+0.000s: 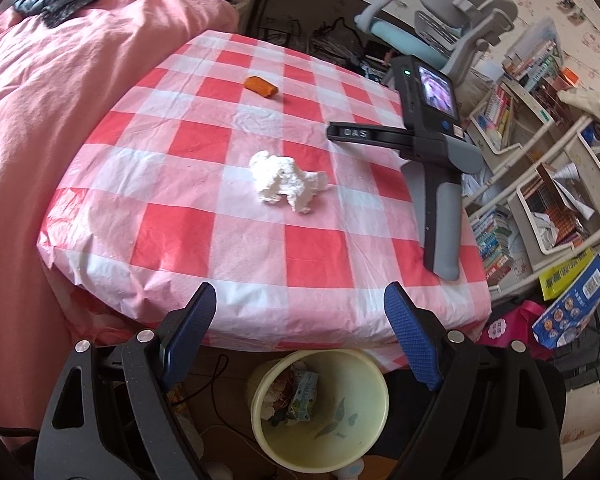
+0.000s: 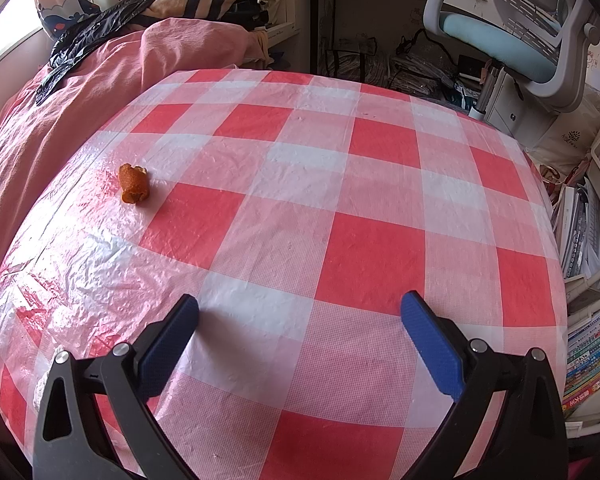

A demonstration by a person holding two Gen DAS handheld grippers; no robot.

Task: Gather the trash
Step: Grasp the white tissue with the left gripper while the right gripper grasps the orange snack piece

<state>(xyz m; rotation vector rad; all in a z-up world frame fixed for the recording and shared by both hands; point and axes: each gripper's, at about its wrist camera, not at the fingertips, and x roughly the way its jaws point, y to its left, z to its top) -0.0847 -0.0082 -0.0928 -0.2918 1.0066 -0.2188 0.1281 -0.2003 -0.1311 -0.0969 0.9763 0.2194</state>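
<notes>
A crumpled white tissue (image 1: 286, 182) lies in the middle of the red-and-white checked table (image 1: 204, 216). Farther back rests a piece of orange peel (image 1: 261, 86), which also appears in the right wrist view as the orange peel (image 2: 132, 184) at left. Below the table's near edge stands a pale yellow bin (image 1: 380, 392) holding a green wrapper and scraps. My left gripper (image 1: 300, 296) hangs open over that edge, above the bin, nothing between its fingers. My right gripper (image 2: 300, 304) is open and empty over the cloth; its body rests on the table (image 1: 432, 140) to the right of the tissue.
A pink duvet (image 1: 40, 128) covers the bed along the table's left side. A grey and blue chair (image 1: 452, 12) stands behind. Shelves of books (image 1: 540, 152) line the right, with bags and a blue box (image 1: 572, 304) on the floor.
</notes>
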